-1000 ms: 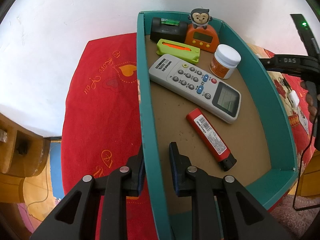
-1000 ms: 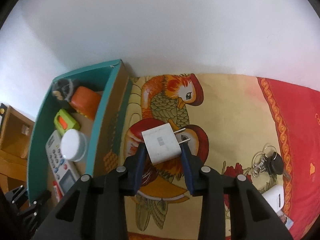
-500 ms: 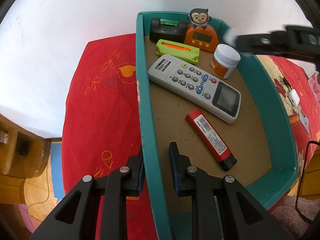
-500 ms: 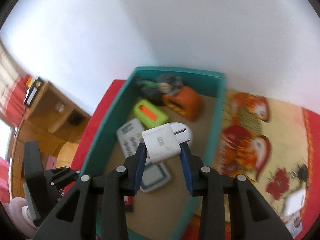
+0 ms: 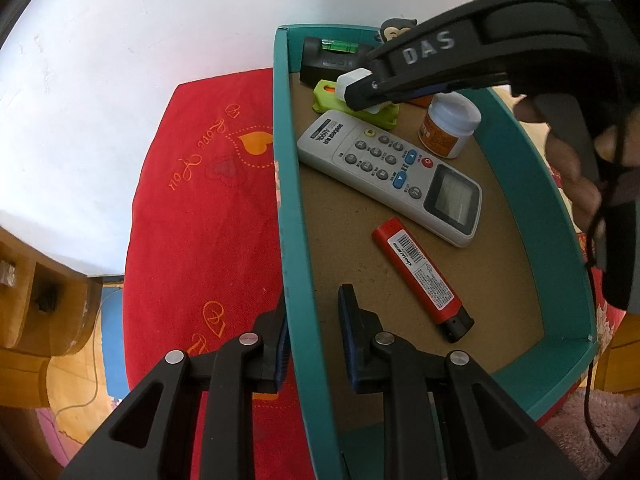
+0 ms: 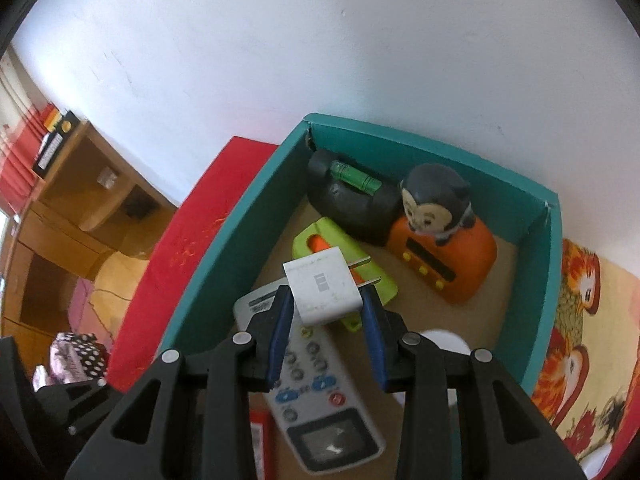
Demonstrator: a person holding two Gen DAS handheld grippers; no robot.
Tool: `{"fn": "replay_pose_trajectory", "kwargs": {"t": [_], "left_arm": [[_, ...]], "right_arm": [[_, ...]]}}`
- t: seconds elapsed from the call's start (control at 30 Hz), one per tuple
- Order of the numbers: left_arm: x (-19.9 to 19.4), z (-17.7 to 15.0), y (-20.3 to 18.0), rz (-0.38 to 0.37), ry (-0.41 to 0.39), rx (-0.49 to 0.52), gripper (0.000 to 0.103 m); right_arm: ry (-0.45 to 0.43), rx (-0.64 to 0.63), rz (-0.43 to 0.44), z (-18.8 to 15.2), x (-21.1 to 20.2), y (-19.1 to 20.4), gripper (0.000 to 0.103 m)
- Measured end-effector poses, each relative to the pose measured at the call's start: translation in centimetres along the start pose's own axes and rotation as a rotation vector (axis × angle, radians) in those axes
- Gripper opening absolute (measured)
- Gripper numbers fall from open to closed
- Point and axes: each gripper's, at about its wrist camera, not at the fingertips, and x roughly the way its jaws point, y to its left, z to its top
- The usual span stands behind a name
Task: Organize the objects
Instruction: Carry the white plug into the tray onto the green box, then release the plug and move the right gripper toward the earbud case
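We see the right gripper (image 6: pixel 327 322) pinching a white charger (image 6: pixel 323 291) above the teal box (image 5: pixel 288 208), whose wall the left gripper (image 5: pixel 312 344) fingers pinch.

Home, looks like a bedroom: work surface is soft bedding, a red spread (image 5: pixel 200 240) embroidered with hearts and script on the left, a bird-print sheet (image 6: pixel 580 300) on the right, hard against a plain white wall (image 6: pixel 320 60). Wooden shelf unit (image 6: pixel 80 200) with cubbies far left, wood floor (image 5: pixel 76 380) below it, polka-dot cloth (image 6: pixel 76 352) near it. Teal box (image 6: pixel 536 280) holds household clutter: AC remote (image 5: pixel 388 172), monkey clock (image 6: pixel 440 236), lighter (image 5: pixel 420 276), cream jar (image 5: pixel 450 124).
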Motion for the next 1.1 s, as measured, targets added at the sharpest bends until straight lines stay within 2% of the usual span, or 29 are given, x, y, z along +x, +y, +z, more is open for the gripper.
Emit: {"fn": "replay_pose_trajectory", "kwargs": {"t": [0.27, 0.5, 0.7, 0.83, 0.97, 1.1], "left_arm": [[0.0, 0.0, 0.0, -0.002, -0.004, 0.005, 0.021], [0.0, 0.0, 0.0, -0.003, -0.008, 0.012, 0.021], [0.0, 0.0, 0.1, -0.005, -0.013, 0.019, 0.021], [0.0, 0.1, 0.1, -0.007, -0.021, 0.025, 0.021], [0.0, 0.2, 0.5, -0.012, -0.023, 0.034, 0.021], [-0.2, 0.3, 0.9, -0.015, -0.022, 0.038, 0.021]], "right_arm": [[0.005, 0.000, -0.029, 0.4, 0.5, -0.1, 0.034], [0.022, 0.045, -0.005, 0.2, 0.2, -1.0, 0.036], [-0.007, 0.103, 0.054, -0.5, -2.5, -2.4, 0.037], [-0.061, 0.147, 0.068, -2.2, -6.1, -3.9, 0.037], [-0.089, 0.200, 0.016, -4.9, -9.1, -6.1, 0.038], [-0.077, 0.245, -0.100, -7.7, -12.0, -10.3, 0.038]]}}
